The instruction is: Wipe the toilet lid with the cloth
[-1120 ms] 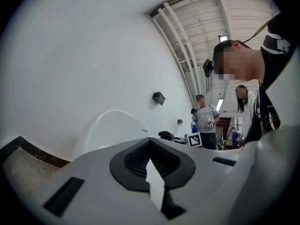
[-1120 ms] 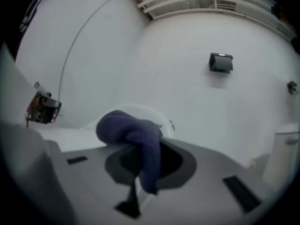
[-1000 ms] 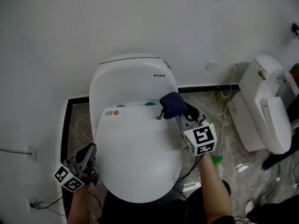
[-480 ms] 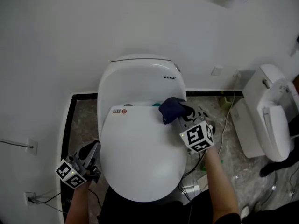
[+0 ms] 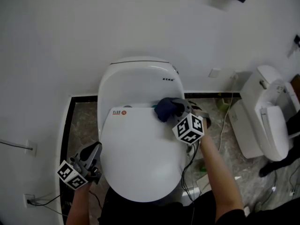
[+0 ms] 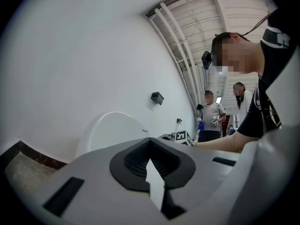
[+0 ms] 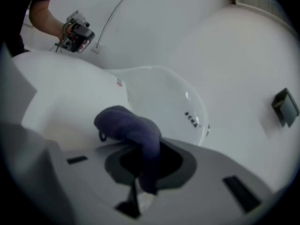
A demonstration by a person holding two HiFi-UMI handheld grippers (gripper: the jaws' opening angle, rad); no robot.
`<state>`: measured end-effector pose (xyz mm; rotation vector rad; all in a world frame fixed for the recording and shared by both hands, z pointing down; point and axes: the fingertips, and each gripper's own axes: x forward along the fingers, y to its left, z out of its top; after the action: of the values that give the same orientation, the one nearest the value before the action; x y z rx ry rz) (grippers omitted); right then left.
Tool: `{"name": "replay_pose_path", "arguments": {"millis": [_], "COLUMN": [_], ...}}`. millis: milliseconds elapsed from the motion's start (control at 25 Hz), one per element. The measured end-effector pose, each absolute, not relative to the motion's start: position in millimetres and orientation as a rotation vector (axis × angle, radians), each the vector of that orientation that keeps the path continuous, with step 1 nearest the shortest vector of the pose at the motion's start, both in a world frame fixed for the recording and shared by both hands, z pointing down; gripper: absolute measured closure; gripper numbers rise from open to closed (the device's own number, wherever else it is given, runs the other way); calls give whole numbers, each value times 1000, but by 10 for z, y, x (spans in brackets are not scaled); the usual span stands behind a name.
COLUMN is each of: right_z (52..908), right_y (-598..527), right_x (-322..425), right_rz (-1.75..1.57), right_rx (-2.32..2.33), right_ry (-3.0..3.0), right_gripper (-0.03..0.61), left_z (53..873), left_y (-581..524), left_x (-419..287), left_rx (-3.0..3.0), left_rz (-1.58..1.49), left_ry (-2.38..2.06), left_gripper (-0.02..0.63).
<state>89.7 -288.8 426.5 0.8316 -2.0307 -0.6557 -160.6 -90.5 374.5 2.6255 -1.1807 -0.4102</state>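
Observation:
The white toilet lid (image 5: 140, 158) is closed over the bowl, seen from above in the head view. My right gripper (image 5: 174, 108) is shut on a dark blue cloth (image 5: 165, 108), which rests on the lid's rear right part near the hinge. In the right gripper view the blue cloth (image 7: 129, 130) bulges out from between the jaws over the white lid (image 7: 61, 102). My left gripper (image 5: 89, 154) hangs beside the lid's left front edge, shut with nothing in it. The left gripper (image 6: 151, 165) in its own view shows its jaws pressed together.
The toilet tank (image 5: 138, 81) stands against the white wall. A second white toilet (image 5: 269, 116) stands at the right. Cables (image 5: 190, 170) trail on the marble floor to the right of the bowl. Other people (image 6: 211, 118) stand in the distance.
My right gripper has carried the cloth leftward along the lid's rear edge. The left gripper has stayed in place.

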Motion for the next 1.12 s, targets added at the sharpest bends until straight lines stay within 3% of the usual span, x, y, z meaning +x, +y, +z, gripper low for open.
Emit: {"name": "replay_pose_path", "arguments": {"millis": [1120], "right_z": [4522], "right_y": [-1990], "right_x": [987], "right_rz": [-552], "right_rx": [764], "right_ry": [-2095], "right_gripper": [512], "left_z": [3782], "left_y": [-873], "left_x": [-1361], "left_rx": [2639], "left_rz": [-402], "left_ry": [-1087], "left_gripper": [601]}}
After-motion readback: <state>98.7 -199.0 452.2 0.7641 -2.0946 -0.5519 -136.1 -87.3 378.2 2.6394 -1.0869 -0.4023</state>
